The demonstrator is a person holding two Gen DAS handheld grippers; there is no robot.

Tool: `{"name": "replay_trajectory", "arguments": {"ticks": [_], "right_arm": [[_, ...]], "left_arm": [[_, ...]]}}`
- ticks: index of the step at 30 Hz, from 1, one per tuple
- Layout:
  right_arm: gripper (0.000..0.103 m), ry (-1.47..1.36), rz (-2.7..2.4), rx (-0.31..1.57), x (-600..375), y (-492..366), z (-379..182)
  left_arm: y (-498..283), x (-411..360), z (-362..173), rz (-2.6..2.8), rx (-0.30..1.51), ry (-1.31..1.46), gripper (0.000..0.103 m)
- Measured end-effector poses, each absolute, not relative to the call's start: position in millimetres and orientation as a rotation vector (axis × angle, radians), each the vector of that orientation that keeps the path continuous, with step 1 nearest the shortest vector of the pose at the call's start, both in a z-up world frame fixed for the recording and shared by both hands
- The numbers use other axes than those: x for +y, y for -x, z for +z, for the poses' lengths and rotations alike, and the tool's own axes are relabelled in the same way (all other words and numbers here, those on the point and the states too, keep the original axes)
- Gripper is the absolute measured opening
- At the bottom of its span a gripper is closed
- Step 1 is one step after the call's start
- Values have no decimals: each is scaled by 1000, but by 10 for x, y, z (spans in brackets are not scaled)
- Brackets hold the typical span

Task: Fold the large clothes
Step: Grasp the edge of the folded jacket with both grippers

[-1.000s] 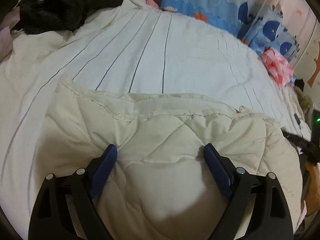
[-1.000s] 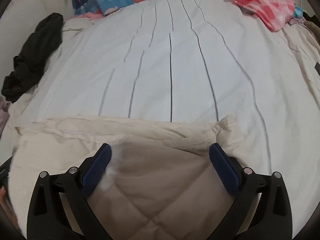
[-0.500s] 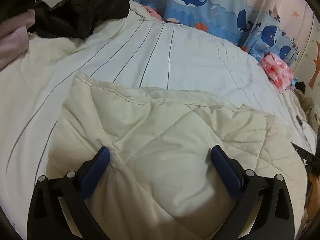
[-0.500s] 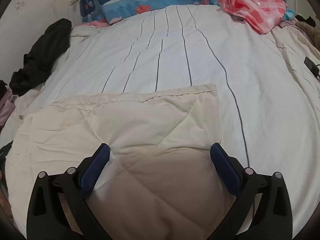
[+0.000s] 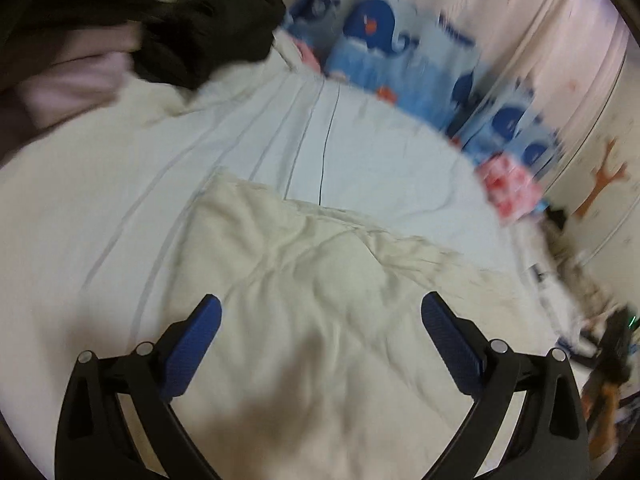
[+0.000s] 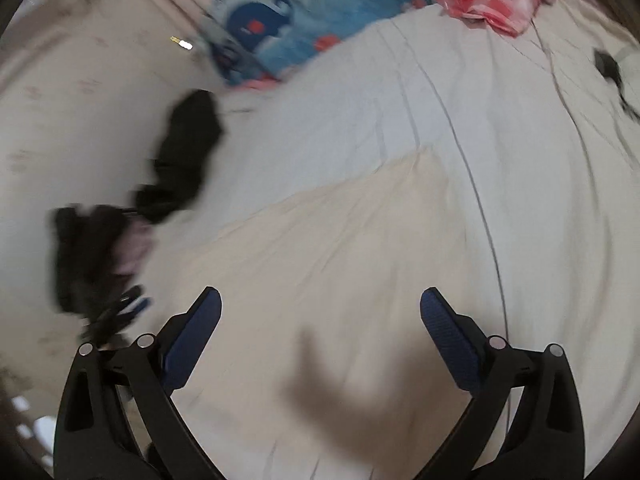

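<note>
The cream quilted garment lies folded flat on the striped bedsheet. The left gripper and right gripper hang above it, jaws wide and empty, probably so the fold settles undisturbed.

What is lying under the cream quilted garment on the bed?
The cream garment lies on a white sheet with thin dark stripes, which shows around its far and side edges. Whatever is beneath its middle is covered, so extra layers or folds cannot be seen.
</note>
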State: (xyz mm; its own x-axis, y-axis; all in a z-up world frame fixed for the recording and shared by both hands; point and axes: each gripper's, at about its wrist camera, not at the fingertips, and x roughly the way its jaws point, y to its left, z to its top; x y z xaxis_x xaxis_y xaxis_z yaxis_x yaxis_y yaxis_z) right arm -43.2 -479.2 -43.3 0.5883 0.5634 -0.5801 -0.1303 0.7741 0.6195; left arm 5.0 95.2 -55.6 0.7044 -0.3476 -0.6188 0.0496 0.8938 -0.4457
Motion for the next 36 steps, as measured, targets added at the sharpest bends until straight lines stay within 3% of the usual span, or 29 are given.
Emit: {"name": "replay_trajectory", "arguments": {"ticks": [5,11,20,25,29,34,36], "right_arm": [[96,-803,511,968,-5067,1188,-927],[96,-991,496,998,-5193,1191,-1428],[97,-923,395,973,-5201,844,-1373],[97,-961,558,816,-5192,857,-1126],[96,-910,455,968,-5199,727,-1500],[97,-940,558,870,-5113,742,-1374],[96,-855,485,954,-5062,601,-1436]], "left_arm": [[577,1375,-715,-277,843,597,96],[909,1488,-1054,-328,917,806,96],[917,1411,-1507,-354,998,956,96],[825,1397,-1395,-394,913,973,96],[787,1373,-1518,-388,939,950,96],[794,1416,-1534,-428,894,980,96],[666,1384,-1590,-378,951,951,96]]}}
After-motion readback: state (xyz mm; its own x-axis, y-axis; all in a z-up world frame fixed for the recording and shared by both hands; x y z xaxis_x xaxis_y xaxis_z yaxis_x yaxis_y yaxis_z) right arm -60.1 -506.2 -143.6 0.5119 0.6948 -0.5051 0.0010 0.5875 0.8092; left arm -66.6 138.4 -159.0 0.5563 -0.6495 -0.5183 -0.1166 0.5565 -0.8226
